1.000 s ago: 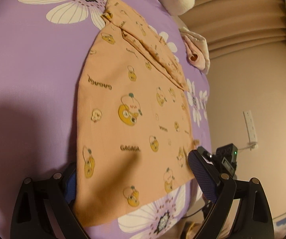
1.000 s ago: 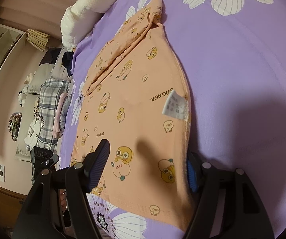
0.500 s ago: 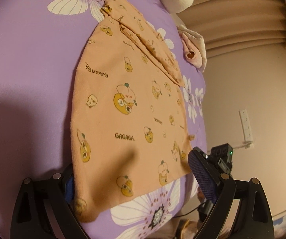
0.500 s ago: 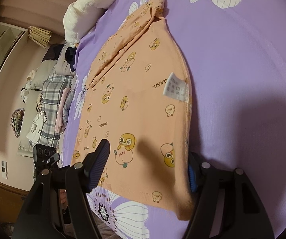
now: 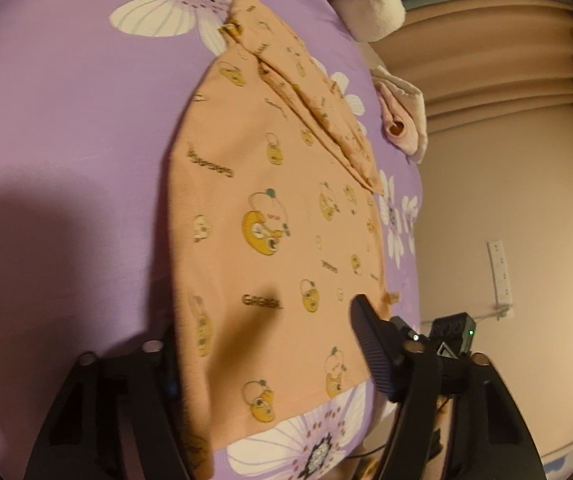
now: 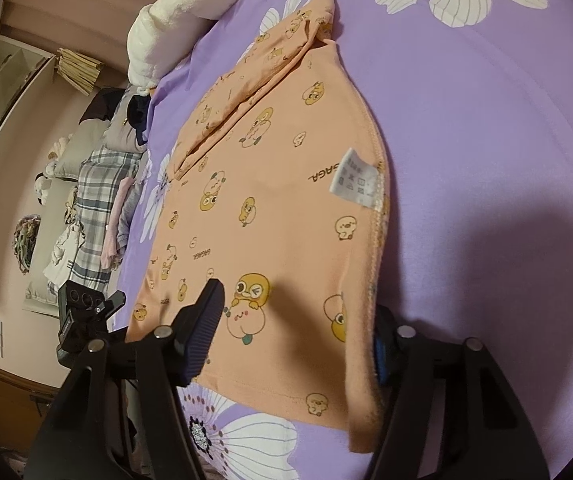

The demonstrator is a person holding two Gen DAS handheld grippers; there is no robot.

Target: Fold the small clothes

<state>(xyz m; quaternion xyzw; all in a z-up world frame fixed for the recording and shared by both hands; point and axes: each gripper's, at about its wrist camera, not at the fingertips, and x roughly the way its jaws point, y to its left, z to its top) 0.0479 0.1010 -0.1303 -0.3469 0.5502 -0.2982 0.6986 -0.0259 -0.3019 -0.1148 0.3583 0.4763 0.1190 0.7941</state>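
Note:
A small peach shirt (image 5: 270, 208) with yellow duck prints lies flat on the purple flowered bedsheet (image 5: 66, 128), one sleeve folded across its far end. It also shows in the right wrist view (image 6: 278, 208), with a white care label (image 6: 353, 176) near its right edge. My left gripper (image 5: 262, 356) is open and straddles the shirt's near hem, its left finger hidden behind the cloth edge. My right gripper (image 6: 290, 344) is open too and straddles the near hem at the other corner, its right finger (image 6: 380, 356) partly behind the raised edge.
A white plush pillow (image 6: 182, 12) lies beyond the shirt. A pink garment (image 5: 402, 120) sits at the bed's right edge in the left wrist view. Folded plaid clothes (image 6: 90, 200) are stacked left of the bed. A small camera stand (image 6: 82, 320) is beside the bed.
Both grippers have shifted a little along the shirt's near hem; the cloth edges by the outer fingers look slightly lifted. Both stay open.

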